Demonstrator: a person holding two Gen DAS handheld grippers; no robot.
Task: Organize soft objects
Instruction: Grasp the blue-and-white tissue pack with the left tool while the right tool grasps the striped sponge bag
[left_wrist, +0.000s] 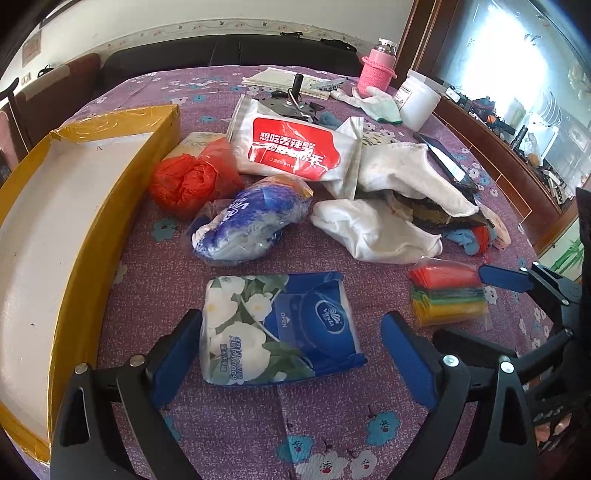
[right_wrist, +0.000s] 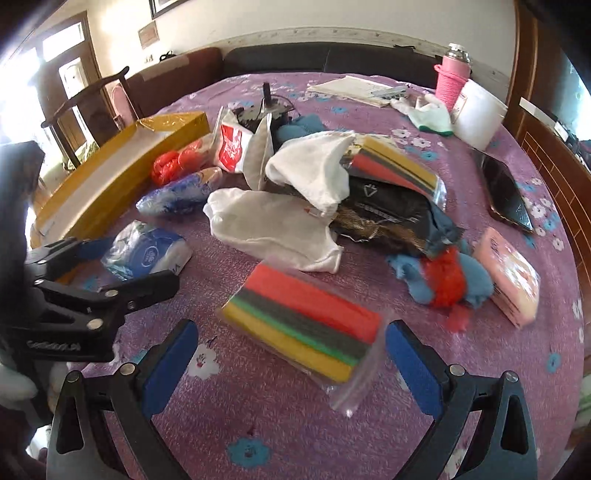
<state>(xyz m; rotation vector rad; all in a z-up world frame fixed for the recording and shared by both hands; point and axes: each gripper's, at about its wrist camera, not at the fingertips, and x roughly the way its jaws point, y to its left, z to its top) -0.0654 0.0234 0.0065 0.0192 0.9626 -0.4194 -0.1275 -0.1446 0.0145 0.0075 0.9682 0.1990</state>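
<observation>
Left tool (left_wrist: 291, 354) stands wide around a tissue pack (left_wrist: 277, 328) on the table (left_wrist: 332, 424); right tool (right_wrist: 291, 354) gapes over bagged sponges (right_wrist: 306, 325).

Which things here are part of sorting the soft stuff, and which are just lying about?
Job: tissue pack, sponge pack, white cloth, red bag, wet wipes, yellow box.

Lying about: pink bottle, phone, white tub, papers.

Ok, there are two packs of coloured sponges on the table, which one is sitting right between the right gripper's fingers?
The loose sponge pack on the bare tablecloth, between the open right gripper. The other pack is wedged in the pile beside the white cloth.
</observation>
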